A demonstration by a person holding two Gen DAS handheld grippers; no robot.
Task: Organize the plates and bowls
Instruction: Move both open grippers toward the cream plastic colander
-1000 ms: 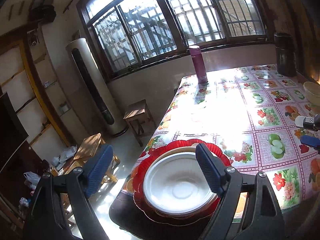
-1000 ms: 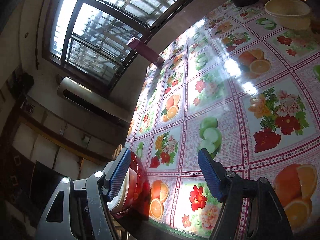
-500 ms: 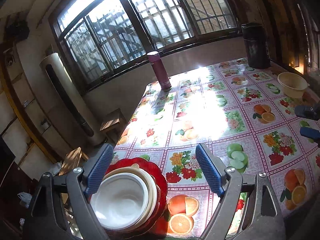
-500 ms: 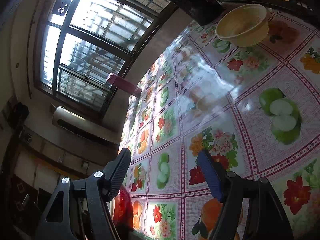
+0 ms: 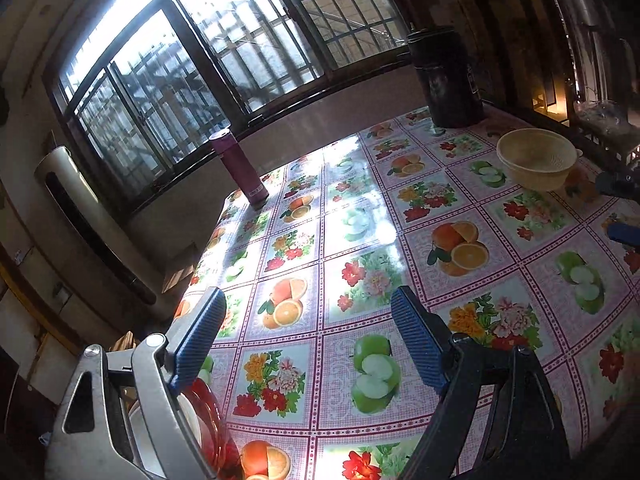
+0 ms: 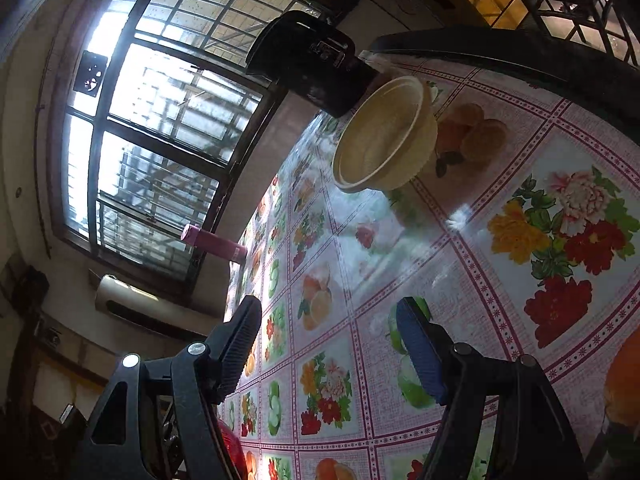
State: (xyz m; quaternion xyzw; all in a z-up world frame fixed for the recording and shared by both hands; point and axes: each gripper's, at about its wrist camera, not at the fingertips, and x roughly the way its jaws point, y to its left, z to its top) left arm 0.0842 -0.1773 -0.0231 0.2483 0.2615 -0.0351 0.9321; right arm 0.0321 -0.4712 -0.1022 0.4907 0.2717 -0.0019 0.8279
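Note:
A cream bowl [image 5: 535, 159] stands at the far right of the fruit-print table [image 5: 360, 240], and in the right wrist view the same cream bowl [image 6: 384, 136] lies well ahead of my right gripper [image 6: 328, 344]. That gripper is open with nothing between its fingers. My left gripper [image 5: 308, 328] is open too, over bare tablecloth. A red plate [image 5: 208, 420] stacked with white dishes [image 5: 186, 416] peeks out behind the left finger at the table's near-left corner. The red plate [image 6: 232, 452] also shows at the bottom of the right wrist view. Blue tips of the right gripper [image 5: 622, 208] show at the right edge.
A pink flask [image 5: 242, 168] stands near the table's far-left edge by the window. A black pot [image 5: 446, 76] sits at the far corner, close behind the cream bowl. A dark ledge runs along the table's right side.
Both grippers have swung right across the table. The red plate stack has slid from between the left fingers to the lower left, and the cream bowl has come much closer. The jaws kept their width.

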